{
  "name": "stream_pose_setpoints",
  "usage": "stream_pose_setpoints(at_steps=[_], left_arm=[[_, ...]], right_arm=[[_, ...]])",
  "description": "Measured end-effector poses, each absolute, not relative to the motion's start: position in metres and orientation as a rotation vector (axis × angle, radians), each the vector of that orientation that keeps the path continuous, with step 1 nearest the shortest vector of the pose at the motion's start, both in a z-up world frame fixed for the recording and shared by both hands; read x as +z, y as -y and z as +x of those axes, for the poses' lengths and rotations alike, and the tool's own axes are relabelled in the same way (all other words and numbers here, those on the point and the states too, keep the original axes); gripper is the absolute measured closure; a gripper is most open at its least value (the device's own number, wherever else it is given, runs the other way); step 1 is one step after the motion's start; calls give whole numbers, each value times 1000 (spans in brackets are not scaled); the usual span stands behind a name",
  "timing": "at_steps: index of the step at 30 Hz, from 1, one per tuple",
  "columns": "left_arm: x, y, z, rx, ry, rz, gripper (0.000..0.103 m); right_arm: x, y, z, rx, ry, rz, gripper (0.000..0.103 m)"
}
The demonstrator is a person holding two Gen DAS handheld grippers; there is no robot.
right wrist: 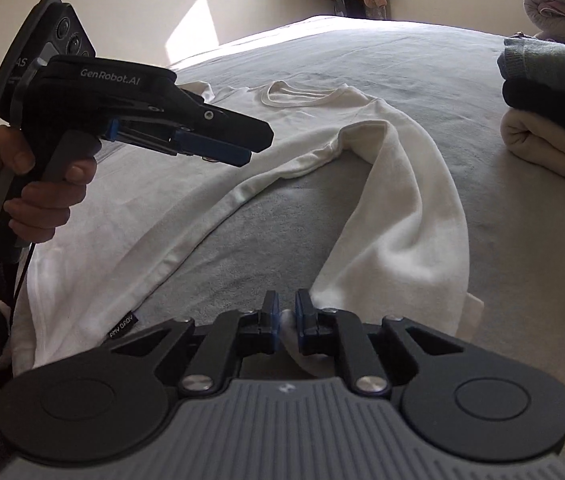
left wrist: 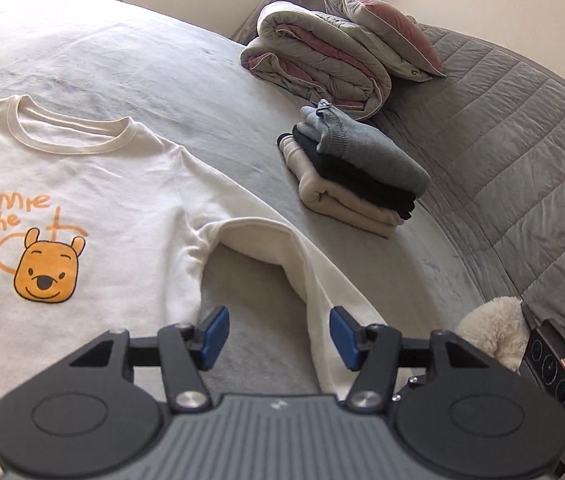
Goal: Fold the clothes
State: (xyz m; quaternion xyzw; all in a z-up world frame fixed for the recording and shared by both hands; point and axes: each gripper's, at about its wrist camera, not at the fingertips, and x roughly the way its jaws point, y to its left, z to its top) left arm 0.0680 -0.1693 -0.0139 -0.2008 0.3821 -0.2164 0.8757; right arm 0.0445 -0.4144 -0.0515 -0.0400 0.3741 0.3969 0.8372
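Note:
A white sweatshirt (left wrist: 82, 200) with an orange bear print lies front up on the grey bed (left wrist: 202, 64). Its long sleeve (right wrist: 402, 208) bends down from the shoulder toward me. My right gripper (right wrist: 285, 316) is shut on the sleeve's cuff, and white cloth shows between the blue pads. My left gripper (left wrist: 280, 338) is open above the sheet, just left of the sleeve (left wrist: 274, 240), with nothing between its fingers. In the right wrist view a hand holds that left gripper (right wrist: 238, 156) over the shirt's body (right wrist: 130, 200).
A stack of folded clothes (left wrist: 358, 176), grey on black on cream, sits right of the shirt and shows again as a stack (right wrist: 554, 112). A rolled quilt with a pillow (left wrist: 314, 52) lies behind it. A grey quilted cover (left wrist: 522, 140) runs along the right side.

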Motion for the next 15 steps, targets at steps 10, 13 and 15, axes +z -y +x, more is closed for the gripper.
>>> stream_pose_setpoints(at_steps=[10, 13, 15], left_arm=[[-11, 192, 40, -543, -809, -286, 34], [-10, 207, 35, -567, -793, -218, 30], [-10, 220, 31, -582, -772, -148, 29]], right_arm=[[-8, 459, 22, 527, -915, 91, 63], [-2, 469, 18, 413, -923, 145, 63], [3, 475, 16, 325, -908, 182, 63]])
